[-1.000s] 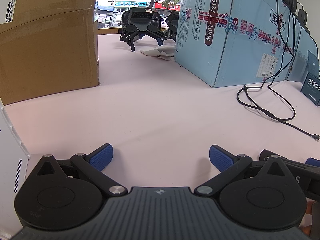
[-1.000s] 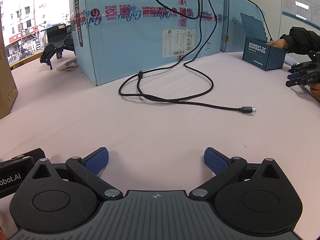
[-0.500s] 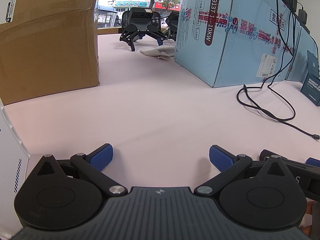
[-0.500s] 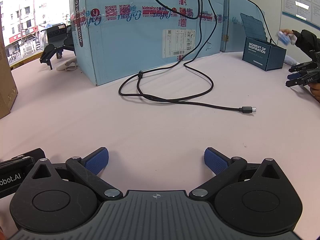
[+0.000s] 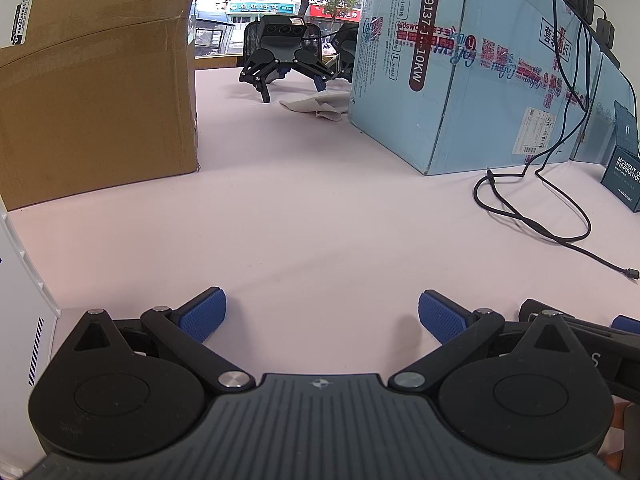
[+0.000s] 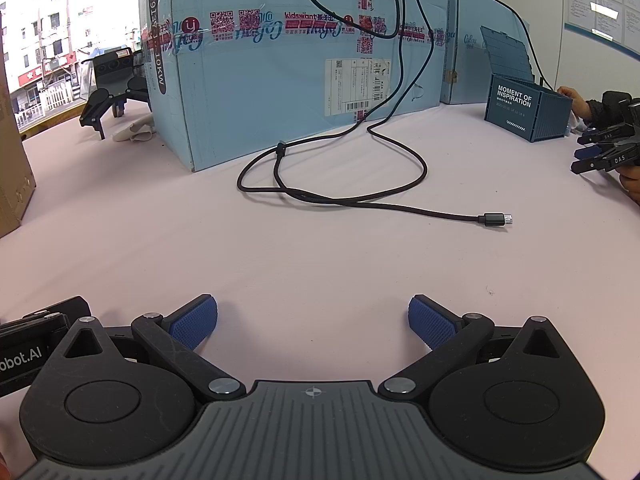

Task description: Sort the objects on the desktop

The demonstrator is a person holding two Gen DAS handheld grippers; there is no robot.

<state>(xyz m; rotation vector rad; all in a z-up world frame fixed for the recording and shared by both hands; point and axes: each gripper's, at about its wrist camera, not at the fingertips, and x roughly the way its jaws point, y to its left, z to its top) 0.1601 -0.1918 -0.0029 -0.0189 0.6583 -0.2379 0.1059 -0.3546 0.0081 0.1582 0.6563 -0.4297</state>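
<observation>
Left gripper [image 5: 322, 312]: low over the pale pink tabletop [image 5: 320, 208], level, pointing forward; jaws spread wide, blue ribbed pads [image 5: 202, 314] well apart, nothing between them. Right gripper [image 6: 313, 320]: same low, level pose just beside the left one, its dark body showing at the right edge of the left wrist view; jaws spread wide, empty, pads [image 6: 432, 322] apart over bare tabletop. Black cable [image 6: 332, 196]: hangs down the front of the large light-blue carton [image 6: 280, 64], loops on the tabletop, ends in a small plug [image 6: 496, 220] lying flat, ahead and right of the right gripper, well apart from it. Small dark-blue container box [image 6: 528, 114], lid up, lettered "MOMENT OF INSPIRATION": far right, near a second light-blue carton [image 6: 464, 44]. Another person's hand [image 6: 576, 100] in a dark sleeve: at the far side of that box, beside another pair of grippers [image 6: 604, 152] at the right edge. Brown cardboard box [image 5: 96, 80]: far left. Idle black gripper unit [image 5: 284, 56]: standing at the far end between the brown box and the blue carton, with a crumpled white cloth [image 5: 316, 104] just beside it
</observation>
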